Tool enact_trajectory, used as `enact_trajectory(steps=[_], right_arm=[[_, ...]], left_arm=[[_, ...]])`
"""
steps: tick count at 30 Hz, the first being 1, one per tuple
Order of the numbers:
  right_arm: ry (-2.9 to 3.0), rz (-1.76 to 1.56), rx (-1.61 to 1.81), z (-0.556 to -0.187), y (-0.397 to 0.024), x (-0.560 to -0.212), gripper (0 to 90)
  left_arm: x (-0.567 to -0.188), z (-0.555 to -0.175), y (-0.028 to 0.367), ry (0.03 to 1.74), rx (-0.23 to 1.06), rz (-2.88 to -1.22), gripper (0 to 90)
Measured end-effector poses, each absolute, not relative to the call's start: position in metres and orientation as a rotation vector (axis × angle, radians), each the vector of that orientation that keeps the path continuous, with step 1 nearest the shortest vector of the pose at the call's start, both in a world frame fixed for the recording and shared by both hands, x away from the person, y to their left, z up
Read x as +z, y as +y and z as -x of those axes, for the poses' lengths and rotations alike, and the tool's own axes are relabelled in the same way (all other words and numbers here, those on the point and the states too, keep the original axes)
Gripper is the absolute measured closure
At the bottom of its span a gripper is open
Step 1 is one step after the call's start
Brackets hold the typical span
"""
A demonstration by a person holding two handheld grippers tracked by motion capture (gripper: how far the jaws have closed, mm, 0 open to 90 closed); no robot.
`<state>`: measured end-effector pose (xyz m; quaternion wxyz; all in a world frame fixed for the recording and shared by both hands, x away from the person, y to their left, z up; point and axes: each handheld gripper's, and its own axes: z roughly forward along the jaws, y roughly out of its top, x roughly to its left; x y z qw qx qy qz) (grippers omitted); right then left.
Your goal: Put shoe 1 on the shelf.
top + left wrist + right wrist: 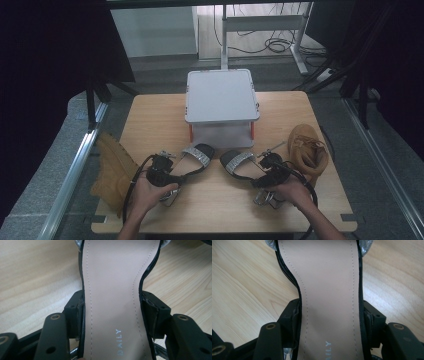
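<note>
Gripping the left sandal (pixel 196 156) across its narrow waist, the left gripper (pixel 161 169) has both pads pressed against the sole's edges, as the left gripper view shows with the tan insole (pixel 112 297) running straight up between the black jaws; this shoe lies on the wooden table (pixel 150 115) just in front of the grey box (pixel 221 95) and to that box's left side, its long axis slanting from the heel at the person's hand up toward the box, the silver toe strap (pixel 198 154) at the far end; the right gripper (pixel 267 172) is clamped likewise on the right sandal (pixel 239 163), its pads tight on both edges of the insole (pixel 329 297) in the right gripper view; that sandal sits in front of the box toward its right side, its long axis slanting the opposite way, toe strap (pixel 238 161) toward the box and heel at the hand; the two toes converge below the box's front; a brown cloth bag (pixel 306 150) lies right of the box, near the table's edge; a second tan bag (pixel 112 172) hangs off the table's left edge, well left of the box.
</note>
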<state>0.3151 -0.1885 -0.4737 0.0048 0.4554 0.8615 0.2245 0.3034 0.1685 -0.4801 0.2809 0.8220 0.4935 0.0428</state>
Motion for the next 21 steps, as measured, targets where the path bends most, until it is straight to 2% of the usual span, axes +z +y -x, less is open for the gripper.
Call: enact_trajectory(steps=[15,21], right_arm=[[2.585,-1.54,0.902,-0.331,-0.19,-0.465,42.3],[2.541,-1.585,0.945,-0.34,-0.188,-0.466,42.4]], left_arm=[[-0.464,-0.322,0.164,1.303,0.071,-2.095,42.2],[-0.462,-0.332,0.16,1.327,0.12,-2.039,42.2]])
